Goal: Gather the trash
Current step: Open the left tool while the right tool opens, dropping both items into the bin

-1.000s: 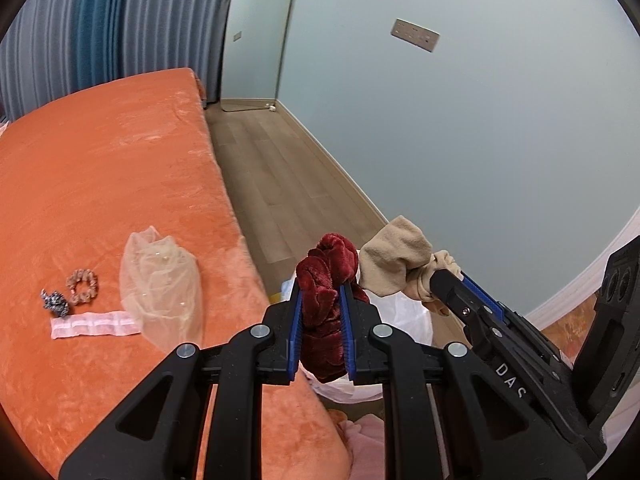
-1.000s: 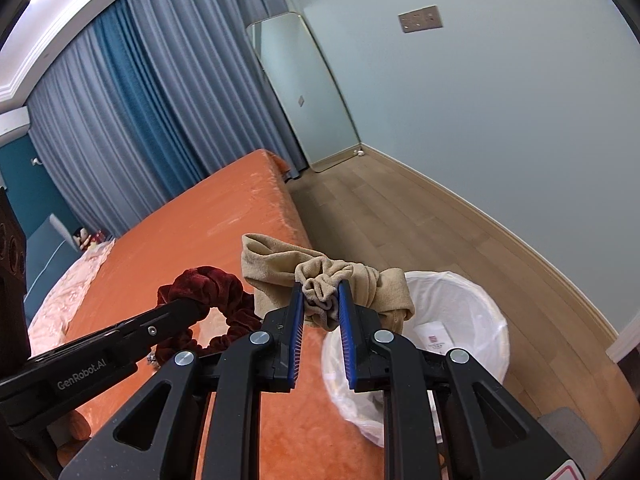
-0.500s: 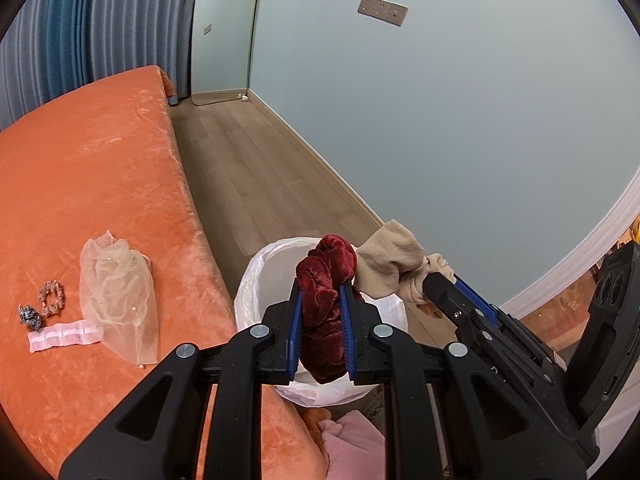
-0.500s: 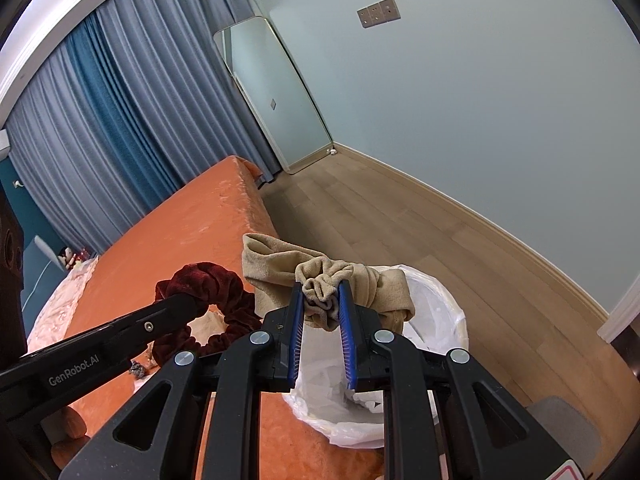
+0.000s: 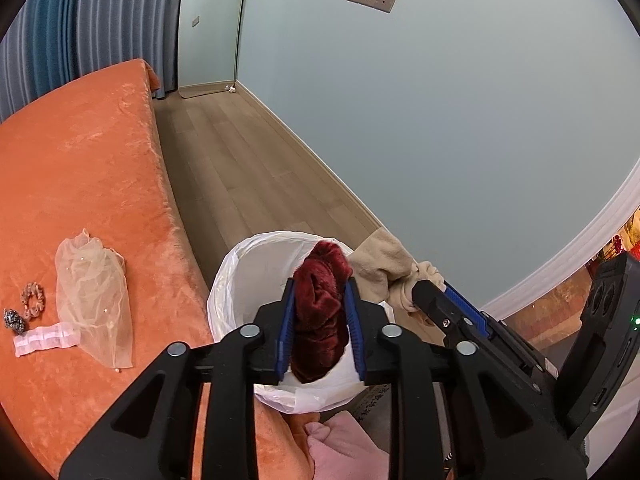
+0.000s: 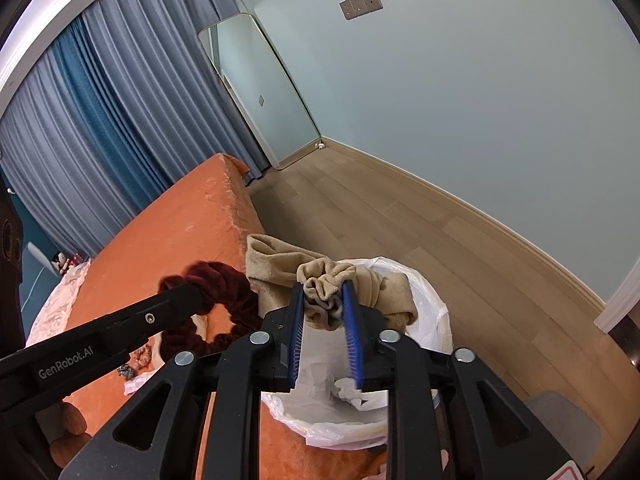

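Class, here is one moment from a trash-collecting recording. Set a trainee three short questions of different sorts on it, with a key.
1. True or false: the dark red scrunchie sits between the left gripper pads.
2. Which item is at the right gripper? A) beige cloth B) mesh pouch C) pill strip
3. Fill in: both grippers hang over the white-lined ____.

Key: 1 true; 2 A; 3 bin.
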